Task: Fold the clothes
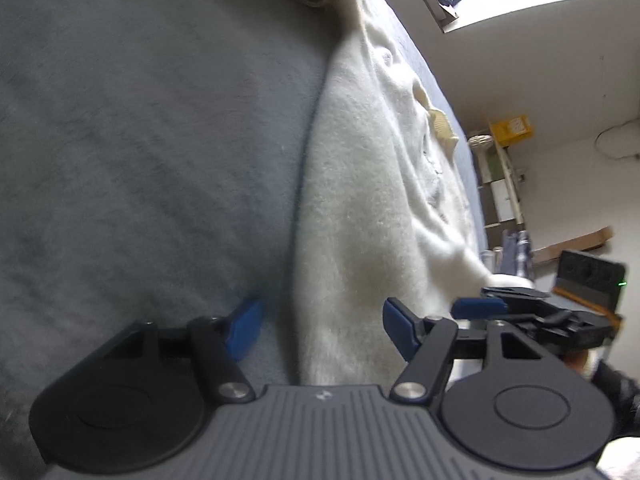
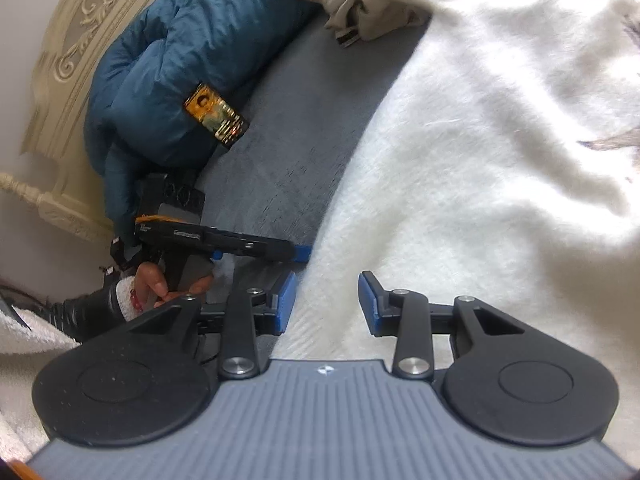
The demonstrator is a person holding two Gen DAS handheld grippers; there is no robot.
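Sweater (image 1: 360, 208) white, flat on grey bed (image 1: 140, 140) | left tongs (image 1: 320, 328) released astride its edge | right tongs (image 2: 326, 304) released

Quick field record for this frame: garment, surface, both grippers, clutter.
garment: white fuzzy sweater, spread flat on the bed, not yet folded
surface: grey bed cover
left gripper: jaws open, straddling the sweater's side edge, pads not pressing
right gripper: jaws apart over the sweater's edge, nothing pinched
clutter: blue puffer jacket by the carved cream headboard; beige garment beyond the sweater
person: hand on the left gripper's handle
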